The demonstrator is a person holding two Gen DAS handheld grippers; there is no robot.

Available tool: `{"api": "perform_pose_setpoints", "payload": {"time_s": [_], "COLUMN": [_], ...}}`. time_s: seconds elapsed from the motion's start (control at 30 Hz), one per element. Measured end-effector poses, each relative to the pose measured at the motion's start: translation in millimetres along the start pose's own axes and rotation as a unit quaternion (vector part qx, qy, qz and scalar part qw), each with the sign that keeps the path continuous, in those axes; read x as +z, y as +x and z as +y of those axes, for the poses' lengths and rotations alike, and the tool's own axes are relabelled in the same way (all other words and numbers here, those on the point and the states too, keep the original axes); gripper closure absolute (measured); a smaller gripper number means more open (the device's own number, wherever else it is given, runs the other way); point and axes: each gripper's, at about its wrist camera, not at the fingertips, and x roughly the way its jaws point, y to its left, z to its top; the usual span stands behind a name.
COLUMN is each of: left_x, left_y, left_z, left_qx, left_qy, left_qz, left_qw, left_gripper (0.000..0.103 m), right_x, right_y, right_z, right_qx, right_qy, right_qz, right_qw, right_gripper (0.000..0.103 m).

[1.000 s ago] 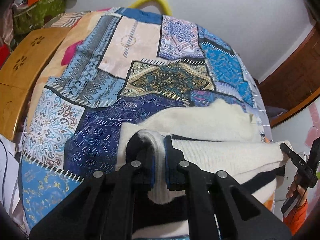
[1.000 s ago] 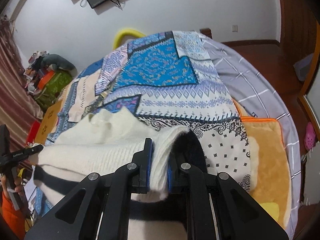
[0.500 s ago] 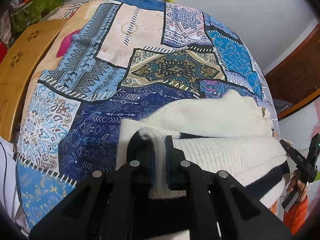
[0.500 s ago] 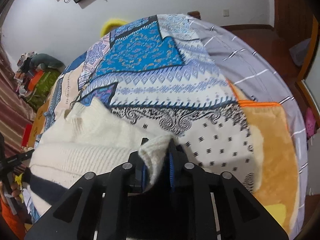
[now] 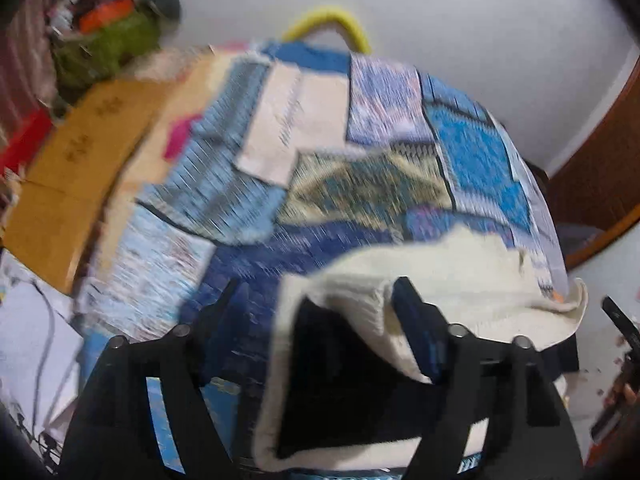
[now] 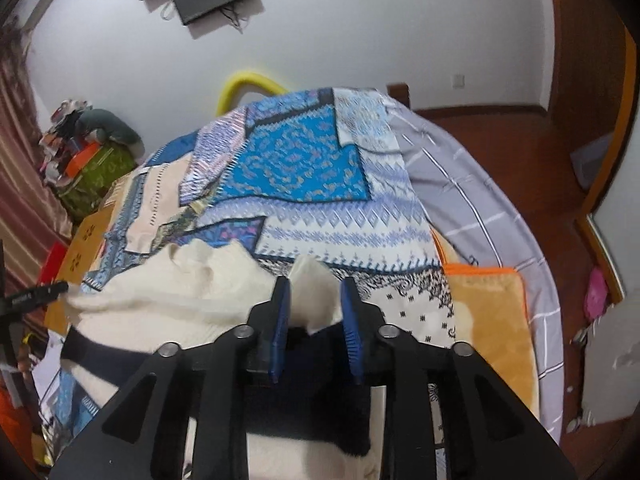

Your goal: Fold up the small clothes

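Both my tools have just been opening: left tool [image 5: 316, 312] and right tool [image 6: 314, 300] stand apart around the sweater [image 6: 180, 288]; no writing readable.

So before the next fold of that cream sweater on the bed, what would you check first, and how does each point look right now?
1. Left gripper let go of the sweater: ok; its jaws have just been opening and stand wide, the knit edge loose between them.
2. Right gripper let go: ok; its jaws have just been opening, a cream corner between the pads, not pinched.
3. Sweater lying on the quilt: ok.
4. Folded edges lined up: cannot tell; the left view is blurred.
5. Room on the quilt beyond the sweater: ok.
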Motion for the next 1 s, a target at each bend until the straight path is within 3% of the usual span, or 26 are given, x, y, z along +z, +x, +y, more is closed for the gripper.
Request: {"api": "perform_pose_setpoints", "payload": {"time_s": [0.07,0.3,0.63,0.7,0.77,1.0], "left_x": [2.3,-7.2,-41.3,-46.2,-50.9,-64.5], "left_y": [-9.1,-26.5,-12.9,-7.9,-2.8,19.4], "left_z": [3.7,7.4,-18.5,-27.4,-36.8,-62.2], "left_qx": [-0.005,-0.008,-0.019,-0.026,-0.030,-0.038], "left_qy": [-0.001,0.014,0.069,0.081,0.093,0.131], "left_qz": [-0.002,-0.004,0.035,0.044,0.049,0.073], "left_qw": [1.0000,0.9999,0.9968,0.9955,0.9939,0.9880], "left_gripper": [0.028,0.028,0.028,0.028,0.028,0.028], "right_x": [0.8,-9.5,-35.7,-41.1,-47.5,-65.2], "right_y": [-7.5,-16.5,5.1,10.3,17.8,46.0], "right_z": [7.8,39.7,85.2,94.3,105.1,124.8], "right_qx": [0.003,0.016,0.033,0.038,0.043,0.060], "right_qy": [-0.013,-0.065,-0.121,-0.132,-0.142,-0.147], "right_qz": [-0.009,-0.007,0.030,0.041,0.049,0.083], "right_qw": [1.000,0.998,0.992,0.990,0.988,0.984], "right_gripper": [0.067,0.059,0.058,0.053,0.041,0.031]}}
